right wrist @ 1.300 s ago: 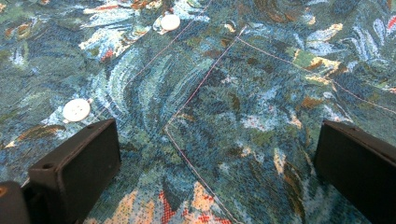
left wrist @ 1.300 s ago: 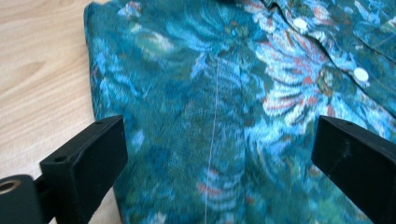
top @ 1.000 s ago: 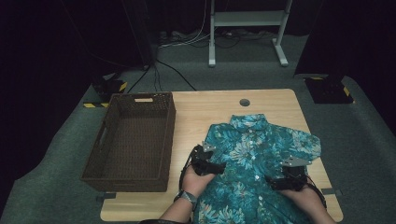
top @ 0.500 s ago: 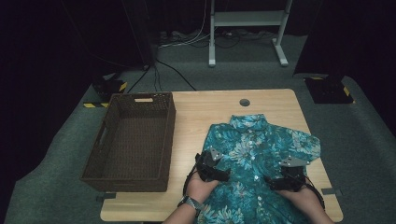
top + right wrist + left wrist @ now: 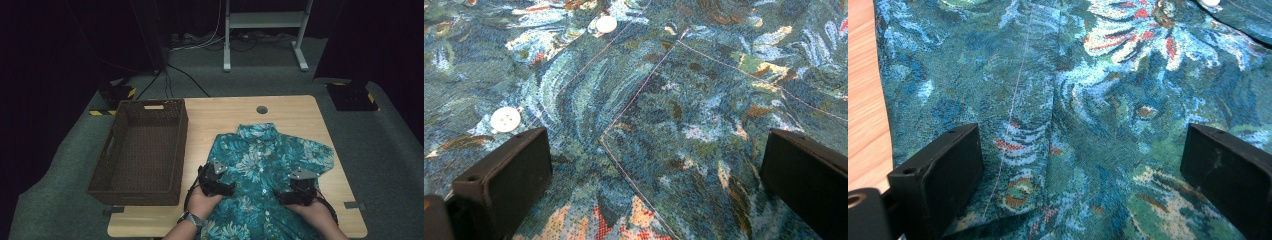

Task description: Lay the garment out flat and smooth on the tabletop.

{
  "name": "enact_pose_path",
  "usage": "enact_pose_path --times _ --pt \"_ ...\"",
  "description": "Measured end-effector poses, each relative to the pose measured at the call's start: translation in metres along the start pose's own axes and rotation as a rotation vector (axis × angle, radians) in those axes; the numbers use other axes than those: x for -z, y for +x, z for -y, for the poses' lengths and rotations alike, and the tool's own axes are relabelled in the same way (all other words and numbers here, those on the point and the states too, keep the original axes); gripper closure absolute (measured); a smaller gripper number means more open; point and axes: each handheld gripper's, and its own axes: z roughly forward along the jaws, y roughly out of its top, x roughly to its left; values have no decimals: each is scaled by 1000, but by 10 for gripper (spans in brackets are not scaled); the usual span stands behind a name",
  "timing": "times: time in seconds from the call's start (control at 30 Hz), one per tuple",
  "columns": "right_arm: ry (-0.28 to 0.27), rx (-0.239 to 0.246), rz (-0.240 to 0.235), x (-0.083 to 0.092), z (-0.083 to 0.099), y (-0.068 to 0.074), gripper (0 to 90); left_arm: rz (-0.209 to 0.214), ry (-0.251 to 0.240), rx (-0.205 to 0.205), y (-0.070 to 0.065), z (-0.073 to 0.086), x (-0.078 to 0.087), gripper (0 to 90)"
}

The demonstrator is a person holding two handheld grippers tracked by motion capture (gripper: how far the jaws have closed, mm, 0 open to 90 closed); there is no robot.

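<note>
At the worktop's (image 5: pixel 215 116) near edge, left tongs (image 5: pixel 216 181) and right tongs (image 5: pixel 299 192) are hovering jaws-wide over the floral shirt (image 5: pixel 272 155); wicker basket (image 5: pixel 142 145) is sitting left.

Two black handheld two-jaw grippers, left gripper (image 5: pixel 216 181) and right gripper (image 5: pixel 299 190), each topped by grey three-cornered plate, blocky matte black jaws, silver-faced wristwatch (image 5: pixel 189 218) on left wrist

My left claw (image 5: pixel 216 181) and right claw (image 5: pixel 299 190) both sit with jaws wide apart over the shirt (image 5: pixel 272 162), nothing between them but flat cloth. The tall wicker basket (image 5: pixel 141 150) walls off the left side, near my left claw. Bare tabletop (image 5: pixel 225 112) lies free beyond the collar and along the right edge.
</note>
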Motion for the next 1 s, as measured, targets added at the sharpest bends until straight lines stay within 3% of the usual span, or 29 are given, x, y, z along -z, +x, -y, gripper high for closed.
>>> enact_pose_path --times 0.17,0.3,0.47,0.53,0.67,0.77,0.87,0.93,1.0 --pt "0 10 -9 -6 -6 14 1 -5 5 -12 7 8 7 23" --pt "1 11 -11 -11 -11 25 1 2 -7 1 9 11 9 11" --pt "3 19 -15 -12 -13 26 6 31 -27 13 13 11 11 8" --pt "-4 27 7 -8 -14 25 7 38 -42 28 15 11 13 2" --pt "-49 -16 26 1 -19 17 7 50 -50 23 20 10 16 0" --pt "-61 -24 54 4 -22 7 5 70 -27 21 22 10 16 0" --pt "-63 -47 105 6 -24 -9 4 56 -4 -12 18 9 13 0" --pt "-68 -69 112 7 -24 -21 5 37 23 -56 12 9 9 0" --pt "-73 -83 121 8 -23 -32 5 30 22 -68 8 8 8 0"
